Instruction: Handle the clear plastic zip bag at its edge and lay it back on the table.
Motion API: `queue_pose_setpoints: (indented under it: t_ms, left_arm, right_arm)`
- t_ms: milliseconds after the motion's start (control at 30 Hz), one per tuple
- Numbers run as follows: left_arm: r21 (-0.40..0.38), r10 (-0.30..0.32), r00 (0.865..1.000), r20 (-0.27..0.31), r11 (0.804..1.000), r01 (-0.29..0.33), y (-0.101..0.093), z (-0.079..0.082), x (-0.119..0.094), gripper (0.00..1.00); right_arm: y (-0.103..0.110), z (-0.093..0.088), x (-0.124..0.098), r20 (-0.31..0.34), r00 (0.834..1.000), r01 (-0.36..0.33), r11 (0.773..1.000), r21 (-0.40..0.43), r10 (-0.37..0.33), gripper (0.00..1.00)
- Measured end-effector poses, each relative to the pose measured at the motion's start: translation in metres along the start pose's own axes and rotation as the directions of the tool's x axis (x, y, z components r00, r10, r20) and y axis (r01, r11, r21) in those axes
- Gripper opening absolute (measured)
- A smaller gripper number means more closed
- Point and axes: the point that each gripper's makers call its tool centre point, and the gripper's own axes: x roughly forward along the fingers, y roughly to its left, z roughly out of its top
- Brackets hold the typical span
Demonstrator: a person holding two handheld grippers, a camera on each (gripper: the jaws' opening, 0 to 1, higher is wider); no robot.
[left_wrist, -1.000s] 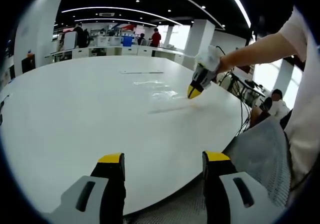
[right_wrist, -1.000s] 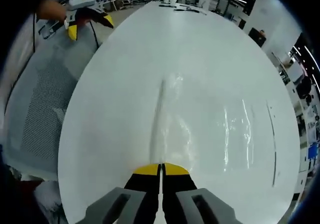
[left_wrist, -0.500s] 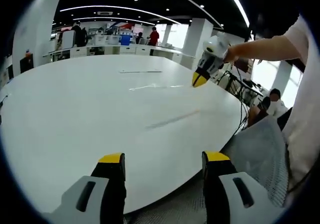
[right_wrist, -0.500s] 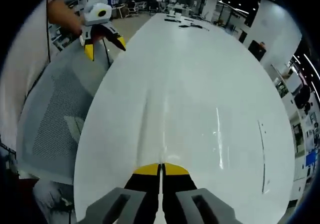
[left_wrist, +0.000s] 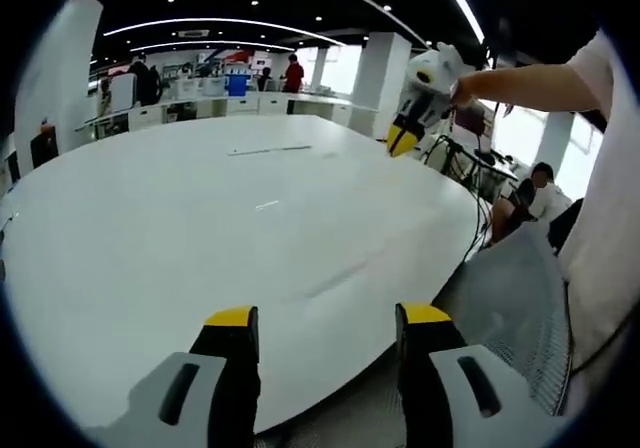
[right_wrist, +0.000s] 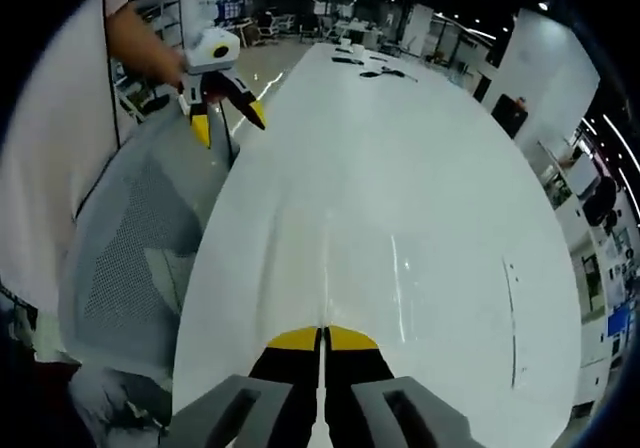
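Right gripper (right_wrist: 322, 340) is raised above the white table (left_wrist: 150, 238), its yellow-tipped jaws pressed together; a thin bright seam runs up between them. I judge that seam to be the edge of the clear plastic zip bag (right_wrist: 400, 293), pinched at one edge — the film itself is nearly invisible, betrayed only by a faint vertical glint ahead of the tips in the right gripper view. I cannot tell how far the bag hangs or whether its lower edge touches the table. In the left gripper view the right gripper (left_wrist: 405, 136) sits high over the far right edge of the table, tips angled down toward the surface; no film can be made out beneath it. Left gripper (left_wrist: 328, 320) hovers at the near edge of the table, jaws spread wide and empty, well apart from the right one; it also appears in the right gripper view (right_wrist: 226, 123), off the table's edge over a grey mesh chair (right_wrist: 130, 258). Key relation — the bag lies with the right gripper, so the right hand is the nearer. Laying back calls for lowering toward the table, then releasing.
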Motion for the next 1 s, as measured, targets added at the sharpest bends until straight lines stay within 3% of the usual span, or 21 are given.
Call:
queue_pose_setpoints:
  t_ms: [467, 1000]
  left_arm:
    - [0.137, -0.043, 0.998, 0.046, 0.99, 0.036, -0.008, 0.053, 0.002, 0.48]
    - [0.25, -0.092, 0.992, 0.084, 0.966, 0.069, -0.02, 0.098, 0.006, 0.38]
  right_arm:
    - [0.005, 0.013, -0.037, 0.037, 0.999, 0.032, 0.999, 0.008, -0.032, 0.0]
    - [0.012, 0.033, -0.065, 0.08, 0.996, 0.048, 0.999, 0.02, -0.049, 0.0]
